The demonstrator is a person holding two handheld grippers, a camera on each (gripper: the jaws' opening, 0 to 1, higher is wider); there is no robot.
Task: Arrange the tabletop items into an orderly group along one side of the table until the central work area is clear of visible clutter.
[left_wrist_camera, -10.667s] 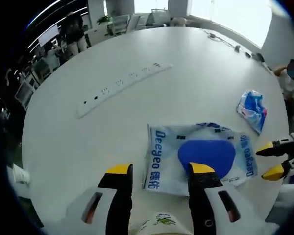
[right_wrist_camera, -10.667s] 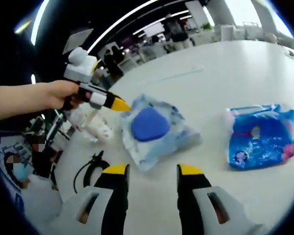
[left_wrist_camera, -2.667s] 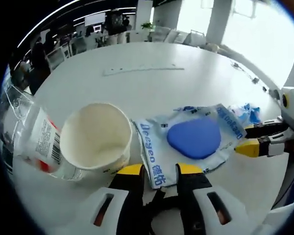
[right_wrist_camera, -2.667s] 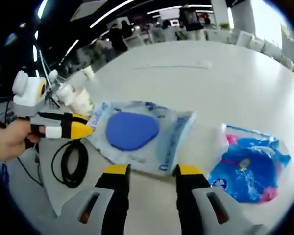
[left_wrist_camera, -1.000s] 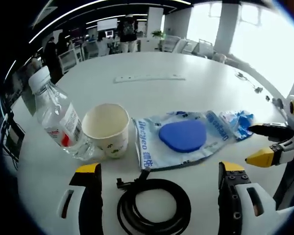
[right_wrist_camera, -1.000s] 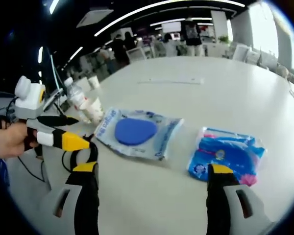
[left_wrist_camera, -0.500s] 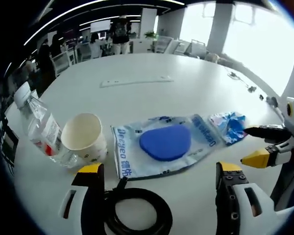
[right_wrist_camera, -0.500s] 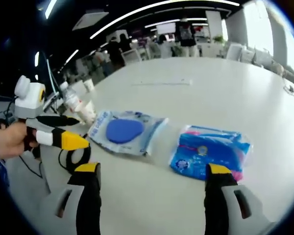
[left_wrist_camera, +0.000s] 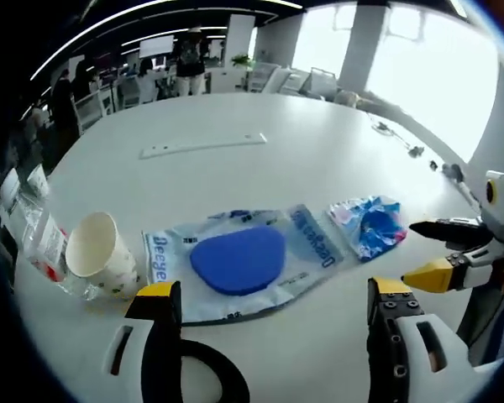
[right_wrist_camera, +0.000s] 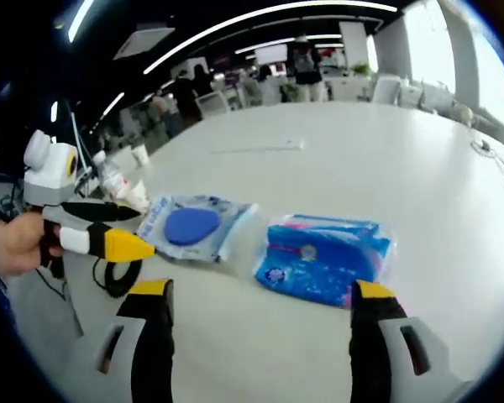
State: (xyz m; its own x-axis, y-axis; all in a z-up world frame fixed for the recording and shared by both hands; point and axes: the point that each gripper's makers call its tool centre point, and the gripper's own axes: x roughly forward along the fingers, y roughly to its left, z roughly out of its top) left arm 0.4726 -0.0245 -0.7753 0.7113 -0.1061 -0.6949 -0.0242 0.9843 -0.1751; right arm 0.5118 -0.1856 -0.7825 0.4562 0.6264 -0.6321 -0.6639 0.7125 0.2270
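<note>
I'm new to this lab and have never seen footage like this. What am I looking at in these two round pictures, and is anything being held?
No robot here: a person holds a two-jaw grasping tool in each hand, and a fisheye camera rides on each. One picture looks along the left tool, the other along the right tool; the yellow-tipped jaws rise from the bottom. Each tool also appears in the other's picture, at the side. Both stand open and hold nothing.

On the white round table lie a clear packet with a blue pad, a blue printed pouch, a paper cup, a plastic bottle behind it, and a coiled black cable. A long white strip lies farther away.
</note>
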